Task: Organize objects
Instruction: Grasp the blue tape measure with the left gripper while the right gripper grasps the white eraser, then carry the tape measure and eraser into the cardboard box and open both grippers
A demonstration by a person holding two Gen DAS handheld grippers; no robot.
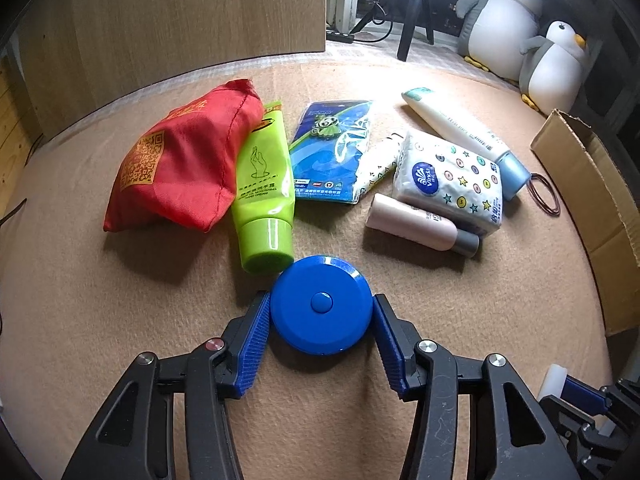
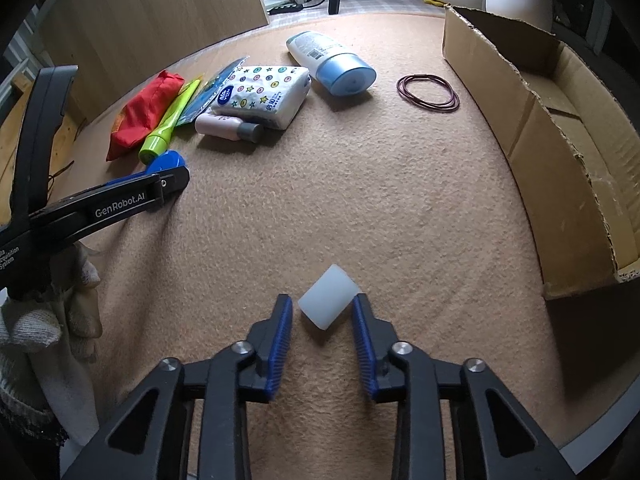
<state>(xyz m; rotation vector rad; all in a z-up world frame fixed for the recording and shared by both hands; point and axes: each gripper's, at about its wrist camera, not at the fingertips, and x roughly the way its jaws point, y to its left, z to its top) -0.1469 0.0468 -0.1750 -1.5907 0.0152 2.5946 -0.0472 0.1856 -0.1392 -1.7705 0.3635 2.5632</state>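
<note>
On the tan felt desk (image 2: 360, 184), our left gripper (image 1: 320, 312) pinches the blue disc (image 1: 321, 304), whose rim may slip. Our right gripper (image 2: 322, 312) brackets the white block (image 2: 329, 300), jaws still spread; skewed, it may twist free.

The right gripper (image 2: 322, 312) points down at the tan felt mat (image 2: 360, 208), its blue ribbed pads (image 2: 283, 344) flanking a small translucent white plastic block (image 2: 329, 302); the right pad touches its corner.
</note>
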